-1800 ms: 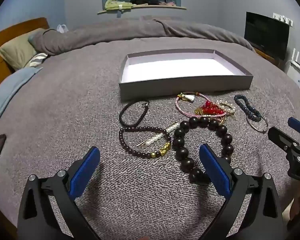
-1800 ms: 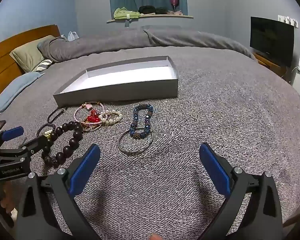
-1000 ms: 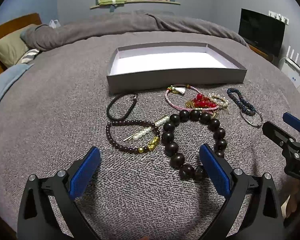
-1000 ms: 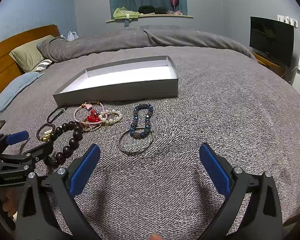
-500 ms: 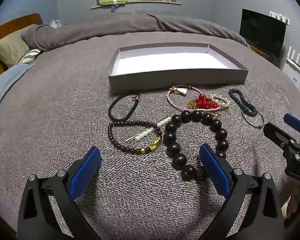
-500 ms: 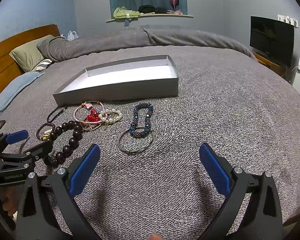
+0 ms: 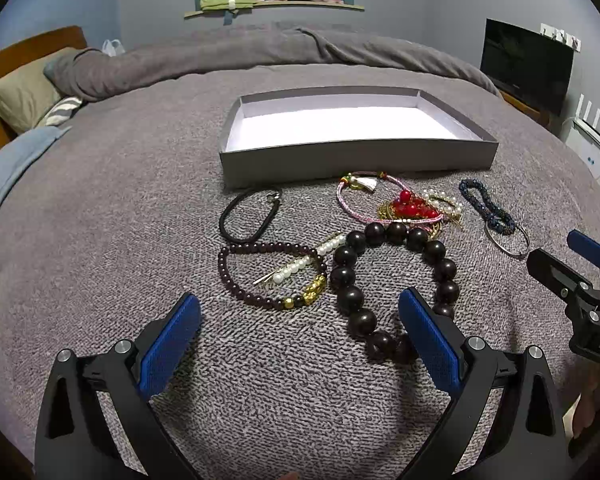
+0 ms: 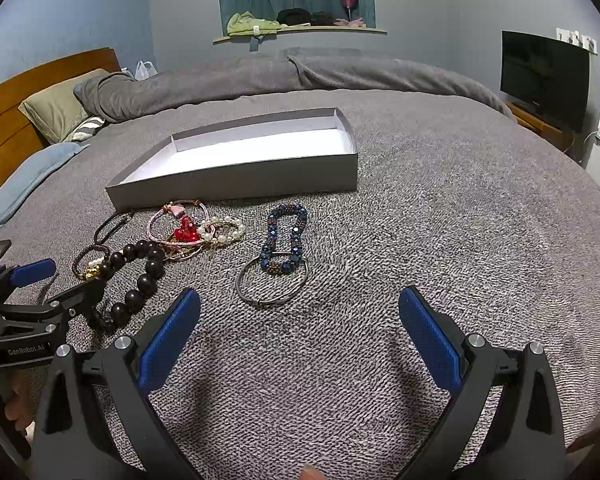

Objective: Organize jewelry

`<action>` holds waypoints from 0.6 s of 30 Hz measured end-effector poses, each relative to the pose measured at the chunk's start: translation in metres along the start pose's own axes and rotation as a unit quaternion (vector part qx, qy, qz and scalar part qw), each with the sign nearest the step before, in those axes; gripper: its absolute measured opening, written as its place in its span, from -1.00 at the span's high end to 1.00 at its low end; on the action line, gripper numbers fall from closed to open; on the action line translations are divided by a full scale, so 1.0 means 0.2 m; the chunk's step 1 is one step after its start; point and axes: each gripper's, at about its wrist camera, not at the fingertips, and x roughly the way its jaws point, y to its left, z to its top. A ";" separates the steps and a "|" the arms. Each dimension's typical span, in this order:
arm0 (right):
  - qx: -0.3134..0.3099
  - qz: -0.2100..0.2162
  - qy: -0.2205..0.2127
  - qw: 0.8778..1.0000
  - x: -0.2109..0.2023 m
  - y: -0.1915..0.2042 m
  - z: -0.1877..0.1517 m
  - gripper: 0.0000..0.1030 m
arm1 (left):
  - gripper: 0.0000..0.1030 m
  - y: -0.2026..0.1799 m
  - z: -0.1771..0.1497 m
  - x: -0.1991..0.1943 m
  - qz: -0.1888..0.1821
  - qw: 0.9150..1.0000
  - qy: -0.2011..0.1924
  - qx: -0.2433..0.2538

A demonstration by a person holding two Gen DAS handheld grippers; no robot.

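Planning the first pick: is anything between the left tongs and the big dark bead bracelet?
Nothing visible blocks it. The left tongs are open over bare blanket, and the big dark bead bracelet lies just ahead, its near end by the right finger. The small bead bracelet sits beside it.

You see glossy dark wooden beads, a shiny metal bangle, and a matt cardboard box on the bed's rough knitted blanket.

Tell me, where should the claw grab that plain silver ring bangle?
Probably the near arc of the silver bangle, coming from above with the right claw. It lies flat on the blanket; its far arc is tangled under the blue beaded bracelet, while the near arc is bare.
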 end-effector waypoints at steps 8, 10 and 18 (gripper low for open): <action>-0.001 0.000 0.001 1.000 0.00 0.00 0.00 -0.90 | -0.91 0.01 0.00 0.00 0.000 1.000 0.001 0.001; 0.000 0.000 0.001 1.000 0.00 0.00 0.00 -0.90 | -0.91 0.00 0.00 0.00 0.000 1.000 0.000 0.001; 0.002 0.000 0.004 1.000 0.01 0.00 0.00 -0.90 | -0.91 0.01 0.00 -0.01 0.002 1.000 0.001 0.000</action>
